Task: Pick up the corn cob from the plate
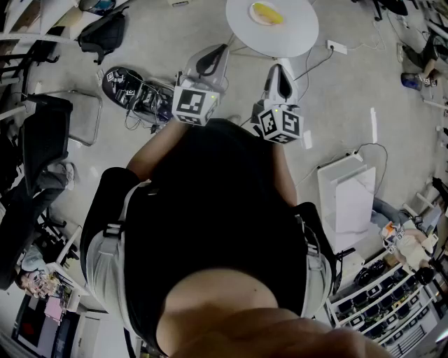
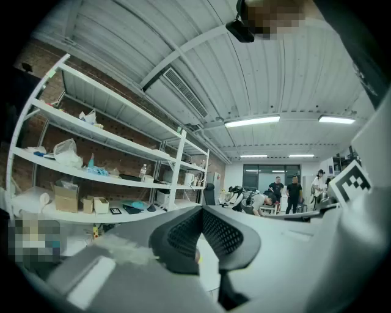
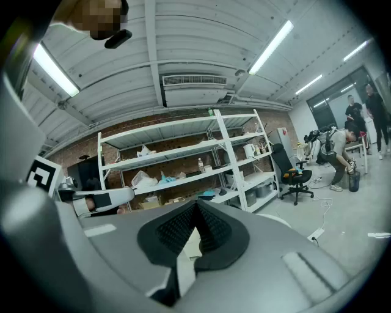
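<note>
In the head view a yellow corn cob (image 1: 265, 11) lies on a pale plate (image 1: 253, 19) on a round white table (image 1: 294, 36) at the top edge. Both grippers are held level in front of the person's body, short of the table and apart from the cob. My left gripper (image 1: 210, 61) points toward the table's near left edge, and its dark pads meet at the tip (image 2: 201, 211) with nothing between them. My right gripper (image 1: 280, 77) sits beside it on the right, also shut and empty (image 3: 196, 205). Neither gripper view shows the plate clearly.
A power strip (image 1: 337, 47) and cables lie on the floor by the table. A black chair (image 1: 42, 133) and a dark bag (image 1: 129, 87) stand left, a white box (image 1: 346, 196) right. White shelving (image 3: 183, 153), an office chair (image 3: 293, 172) and several people (image 2: 293, 192) are farther off.
</note>
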{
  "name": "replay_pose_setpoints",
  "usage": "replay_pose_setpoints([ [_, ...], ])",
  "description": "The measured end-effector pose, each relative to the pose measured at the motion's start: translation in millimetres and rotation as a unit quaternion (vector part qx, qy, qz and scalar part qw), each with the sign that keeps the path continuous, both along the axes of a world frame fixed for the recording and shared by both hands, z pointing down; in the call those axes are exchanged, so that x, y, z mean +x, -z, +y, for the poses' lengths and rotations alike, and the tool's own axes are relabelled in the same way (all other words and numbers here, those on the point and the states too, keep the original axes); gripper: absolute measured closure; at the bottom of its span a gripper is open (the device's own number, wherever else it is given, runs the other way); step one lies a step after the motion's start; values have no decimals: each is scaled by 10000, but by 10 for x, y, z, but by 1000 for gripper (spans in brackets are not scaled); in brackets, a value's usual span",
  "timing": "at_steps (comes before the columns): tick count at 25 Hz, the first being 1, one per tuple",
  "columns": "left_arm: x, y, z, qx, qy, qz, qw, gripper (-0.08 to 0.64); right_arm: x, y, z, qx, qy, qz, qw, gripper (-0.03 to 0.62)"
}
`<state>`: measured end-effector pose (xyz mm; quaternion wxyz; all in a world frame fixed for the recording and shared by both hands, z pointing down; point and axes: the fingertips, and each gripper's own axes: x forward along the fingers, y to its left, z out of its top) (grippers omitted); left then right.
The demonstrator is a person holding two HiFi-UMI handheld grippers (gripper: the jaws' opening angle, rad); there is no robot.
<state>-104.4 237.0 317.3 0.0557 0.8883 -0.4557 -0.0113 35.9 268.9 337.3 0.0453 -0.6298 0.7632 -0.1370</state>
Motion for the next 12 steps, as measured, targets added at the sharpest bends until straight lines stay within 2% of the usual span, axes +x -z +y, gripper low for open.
replay_pose_setpoints([
  [12,8,-23,-16,-78,-9,37,10000,554,-32,18,-20,18,29,-19,10000,586],
])
